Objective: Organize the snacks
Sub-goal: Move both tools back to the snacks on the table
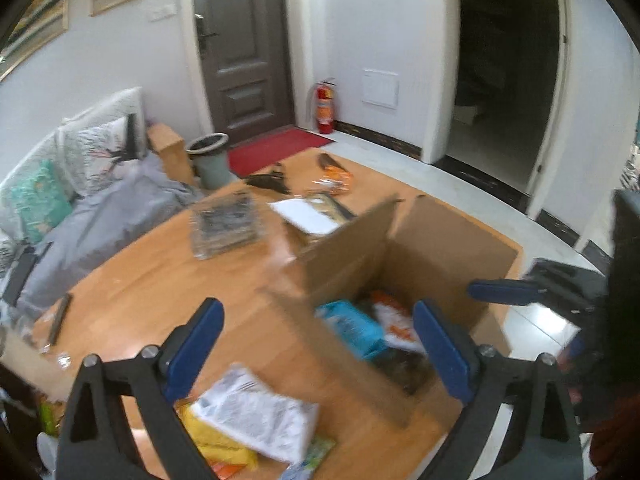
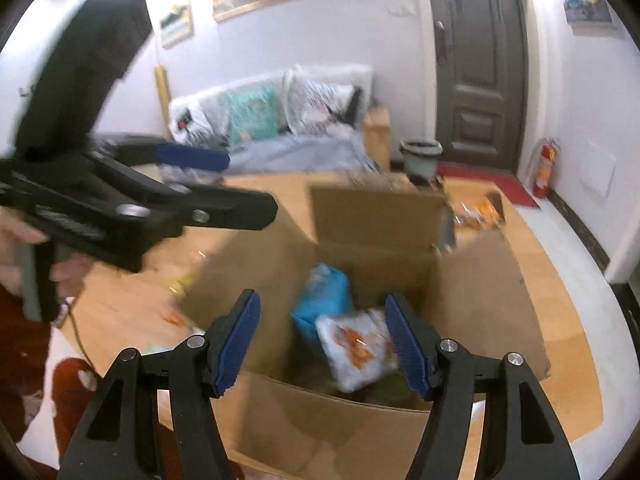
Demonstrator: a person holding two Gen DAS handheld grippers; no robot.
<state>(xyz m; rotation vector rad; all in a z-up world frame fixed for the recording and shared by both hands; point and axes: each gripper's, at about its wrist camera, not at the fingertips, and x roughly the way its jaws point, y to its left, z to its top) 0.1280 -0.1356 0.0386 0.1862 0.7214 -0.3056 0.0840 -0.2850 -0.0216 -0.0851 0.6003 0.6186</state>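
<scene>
Above the open brown cardboard box holding a blue packet and a white-orange snack bag, right gripper and left gripper both gape wide, gripping nothing.

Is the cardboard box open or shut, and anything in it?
Open. The cardboard box has its flaps standing up, and a blue packet and a white-and-orange packet lie inside.

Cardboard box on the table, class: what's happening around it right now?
A person holds two tongs over the open cardboard box. The right tongs hang open and empty above a white-and-orange snack bag and a blue packet inside. The left tongs, also open and empty, hover near snack packets lying on the table.
</scene>
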